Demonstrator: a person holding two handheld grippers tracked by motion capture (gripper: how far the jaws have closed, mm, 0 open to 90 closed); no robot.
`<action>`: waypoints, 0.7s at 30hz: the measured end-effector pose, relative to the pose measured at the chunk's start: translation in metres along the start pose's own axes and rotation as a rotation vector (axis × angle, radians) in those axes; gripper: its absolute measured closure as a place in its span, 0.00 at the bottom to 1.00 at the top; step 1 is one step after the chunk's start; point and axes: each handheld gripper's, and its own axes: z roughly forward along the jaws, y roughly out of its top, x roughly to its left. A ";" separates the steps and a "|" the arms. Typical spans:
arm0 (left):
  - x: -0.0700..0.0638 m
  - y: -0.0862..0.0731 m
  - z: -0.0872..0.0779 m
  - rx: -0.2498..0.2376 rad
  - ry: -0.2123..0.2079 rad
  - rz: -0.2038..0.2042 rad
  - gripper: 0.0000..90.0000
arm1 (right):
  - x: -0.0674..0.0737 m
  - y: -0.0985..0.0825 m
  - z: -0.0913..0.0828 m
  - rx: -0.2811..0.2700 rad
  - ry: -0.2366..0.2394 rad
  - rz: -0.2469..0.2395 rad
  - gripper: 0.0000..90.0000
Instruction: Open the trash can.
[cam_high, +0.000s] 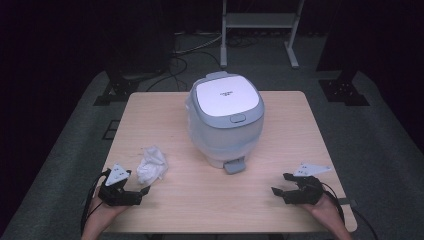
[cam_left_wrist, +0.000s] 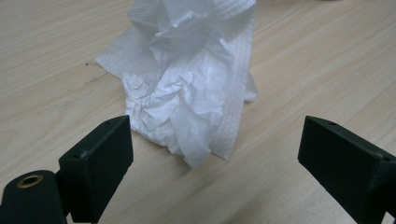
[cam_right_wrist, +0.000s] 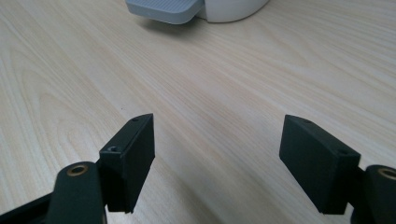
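A white and grey rice cooker (cam_high: 226, 119) with its lid down stands at the middle of the wooden table (cam_high: 175, 205). Its grey front tab (cam_right_wrist: 166, 9) and white base show at the top of the right gripper view. A crumpled white tissue (cam_high: 151, 165) lies at the front left; in the left gripper view the tissue (cam_left_wrist: 187, 79) sits just beyond the jaws. My left gripper (cam_high: 145, 192) rests near the front left edge, open and empty, pointing at the tissue. My right gripper (cam_high: 281, 184) rests at the front right, open, with bare table between its jaws.
Dark floor surrounds the table, with cables (cam_high: 175, 65) and black stand feet behind it. A white metal frame (cam_high: 260, 30) stands at the back. Bare wood lies between the two grippers along the front edge.
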 end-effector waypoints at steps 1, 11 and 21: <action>0.000 0.000 0.000 0.000 0.000 -0.001 0.10 | 0.000 0.001 0.001 0.001 0.004 0.001 0.28; 0.000 0.001 0.002 0.002 -0.007 0.001 0.10 | 0.000 0.008 0.010 0.024 0.029 -0.010 0.28; -0.001 0.002 0.001 -0.001 -0.017 0.000 0.10 | 0.006 0.026 0.019 0.023 0.046 -0.030 0.28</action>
